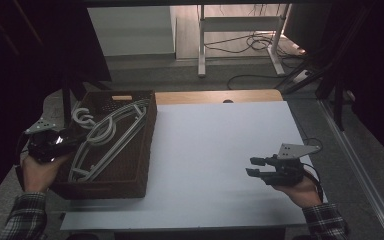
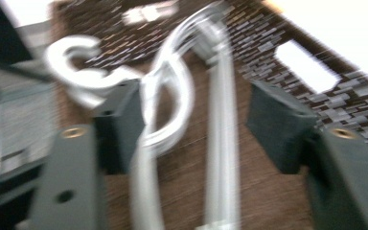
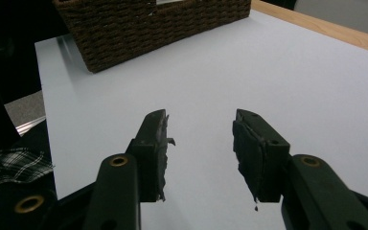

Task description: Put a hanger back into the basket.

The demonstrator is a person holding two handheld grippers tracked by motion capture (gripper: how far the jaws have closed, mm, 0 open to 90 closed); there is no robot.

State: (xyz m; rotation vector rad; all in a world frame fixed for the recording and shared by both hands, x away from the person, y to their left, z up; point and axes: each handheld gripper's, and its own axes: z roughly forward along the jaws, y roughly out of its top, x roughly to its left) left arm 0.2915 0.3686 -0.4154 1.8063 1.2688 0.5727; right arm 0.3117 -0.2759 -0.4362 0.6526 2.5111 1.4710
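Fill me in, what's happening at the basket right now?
A person holds a gripper in each hand. The left gripper reaches into the brown woven basket at the table's left, its jaws open around the pale plastic hangers lying inside, not clamped on them. The right gripper hangs open over the bare white table, holding nothing. No hanger is out of the basket yet.

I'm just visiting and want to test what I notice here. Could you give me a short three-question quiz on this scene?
1. True or false: the right tool holds a hanger.
2. What lies inside the woven basket? A) towels B) pale plastic hangers C) bottles
3. Which tool reaches over the basket?

Key:
1. False: its jaws stand open with nothing between them, over the white tabletop.
2. B.
3. The left tool, open, with hanger bars between its jaws.
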